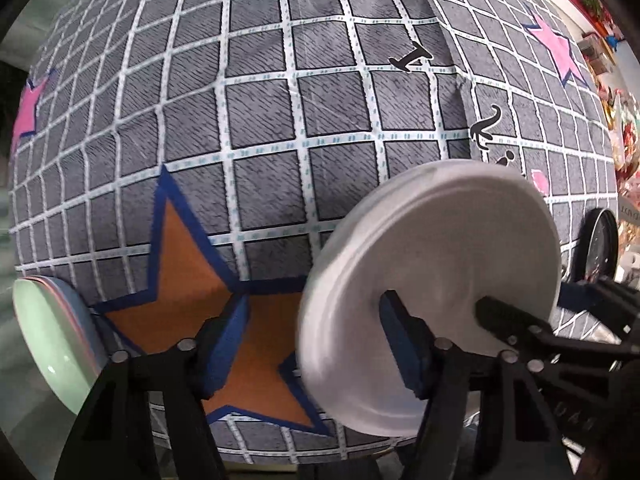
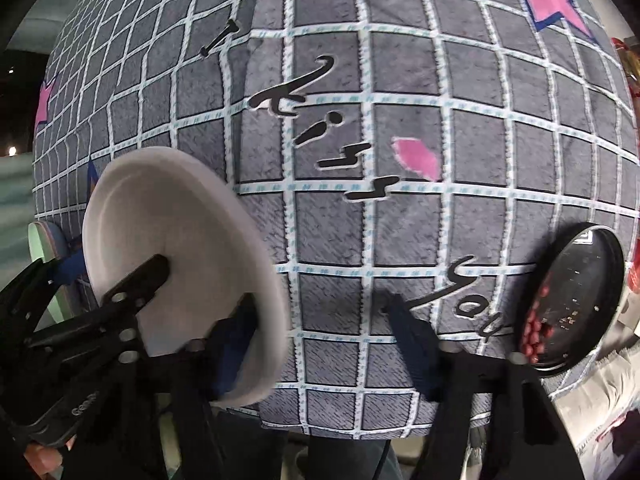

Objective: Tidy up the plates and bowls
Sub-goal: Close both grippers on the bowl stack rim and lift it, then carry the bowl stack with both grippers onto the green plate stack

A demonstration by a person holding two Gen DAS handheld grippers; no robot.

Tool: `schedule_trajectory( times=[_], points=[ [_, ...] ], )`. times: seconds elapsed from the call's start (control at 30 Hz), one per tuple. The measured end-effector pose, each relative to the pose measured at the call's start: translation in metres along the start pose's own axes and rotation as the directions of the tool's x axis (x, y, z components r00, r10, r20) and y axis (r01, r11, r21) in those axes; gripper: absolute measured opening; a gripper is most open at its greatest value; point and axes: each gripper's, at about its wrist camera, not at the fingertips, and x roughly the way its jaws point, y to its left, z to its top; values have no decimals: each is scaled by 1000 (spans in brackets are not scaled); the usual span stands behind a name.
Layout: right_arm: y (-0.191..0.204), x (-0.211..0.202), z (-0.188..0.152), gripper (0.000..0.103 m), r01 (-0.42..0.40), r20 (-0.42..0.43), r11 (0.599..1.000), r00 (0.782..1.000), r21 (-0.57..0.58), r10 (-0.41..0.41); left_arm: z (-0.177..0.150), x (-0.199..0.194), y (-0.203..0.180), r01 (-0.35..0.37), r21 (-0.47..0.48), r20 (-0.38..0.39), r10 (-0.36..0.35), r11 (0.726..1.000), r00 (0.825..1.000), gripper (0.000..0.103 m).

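White plate [image 1: 432, 264], how will it handle?
Light and stiff, I'd judge, smooth and probably slick, and it may chip. Pinch the raised rim.
Where is it?
On the grid-cloth tabletop [image 1: 280, 120], between the pastel stack [image 1: 52, 340] and the black dish [image 2: 576, 300].
The tongs?
Left tongs [image 1: 312, 304] and right tongs [image 2: 320, 304] each straddle its rim, jaws apart, gripping nothing.
Looks?
Plain, round, shallow.
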Motion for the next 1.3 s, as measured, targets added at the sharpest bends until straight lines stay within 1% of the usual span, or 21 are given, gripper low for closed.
schedule_trajectory(
  times=[0.03, 0.1, 0.13, 0.17, 0.2, 0.23, 0.27, 0.3, 0.37, 0.47, 0.63, 0.67, 0.77, 0.83, 0.93, 0.97, 1.0, 1.07, 1.13, 1.3],
  points=[
    [2, 1, 3, 56, -19, 0, 1000, 1000, -3, 19, 2, 4, -6, 11, -8, -8, -12, 1000, 1000, 67],
    [12, 4, 4, 56, -29, 3, 999, 1000, -13, 29, 4, 9, 1, 64, -32, -25, -65, 997, 998, 62],
    [14, 4, 7, 55, -33, 1, 999, 999, -25, 33, 4, 11, 4, 74, -42, -26, -75, 996, 997, 58],
    [18, 4, 10, 48, -36, 2, 999, 999, -40, 36, 4, 12, 4, 84, -46, -29, -85, 995, 996, 47],
    [27, 4, 14, 43, -47, 0, 997, 999, -54, 47, 2, 12, 7, 101, -43, -29, -102, 994, 994, 40],
    [33, 7, 15, 29, -76, -11, 995, 997, -66, 75, 0, 12, 6, 96, -39, -31, -97, 995, 995, 38],
    [40, 13, 15, 28, -125, -40, 991, 992, -54, 123, 0, 12, 1, 78, -34, -28, -79, 996, 996, 38],
    [42, 18, 14, 28, -130, -56, 991, 990, -28, 128, 1, 14, -1, 74, -37, -28, -75, 997, 997, 38],
    [43, 19, 14, 28, -150, -49, 989, 988, -2, 150, 1, 17, -6, 73, -38, -34, -74, 997, 997, 38],
    [48, 22, 16, 28, -145, -52, 989, 988, -19, 144, -2, 18, -16, 61, -33, -34, -62, 998, 998, 38],
    [46, 24, 7, 28, -143, -48, 989, 989, -21, 142, -26, 22, -30, 62, -42, -34, -63, 997, 997, 38],
    [44, 25, 6, 28, -143, -49, 989, 989, -23, 142, -41, 21, -29, 63, -40, -34, -65, 997, 997, 38],
    [48, 28, 1, 28, -137, -47, 990, 990, -25, 136, -55, 24, -33, 67, -32, -26, -68, 997, 997, 38],
    [51, 30, -4, 28, -132, -42, 991, 990, -21, 131, -67, 18, -42, 71, -32, -31, -72, 997, 997, 38],
    [55, 31, -18, 28, -118, -50, 993, 992, -16, 117, -86, 21, -35, 81, -28, -40, -82, 996, 996, 37],
    [57, 33, -28, 28, -116, -54, 993, 992, -15, 115, -91, 24, -33, 85, -24, -43, -86, 996, 995, 37],
    [64, 38, -31, 28, -114, -57, 993, 992, -16, 112, -96, 26, -30, 92, -22, -42, -93, 996, 995, 37],
    [78, 43, -53, 28, -100, -46, 995, 994, -21, 99, -105, 30, -24, 119, -21, -41, -120, 993, 992, 37],
    [89, 47, -58, 28, -90, -31, 996, 995, -10, 90, -112, 34, -18, 137, -9, -50, -137, 991, 989, 37],
    [123, 59, -74, 28, -91, -26, 994, 995, 63, 93, -131, 33, 0, 136, 55, -54, -133, 989, 990, 37]
  ],
)
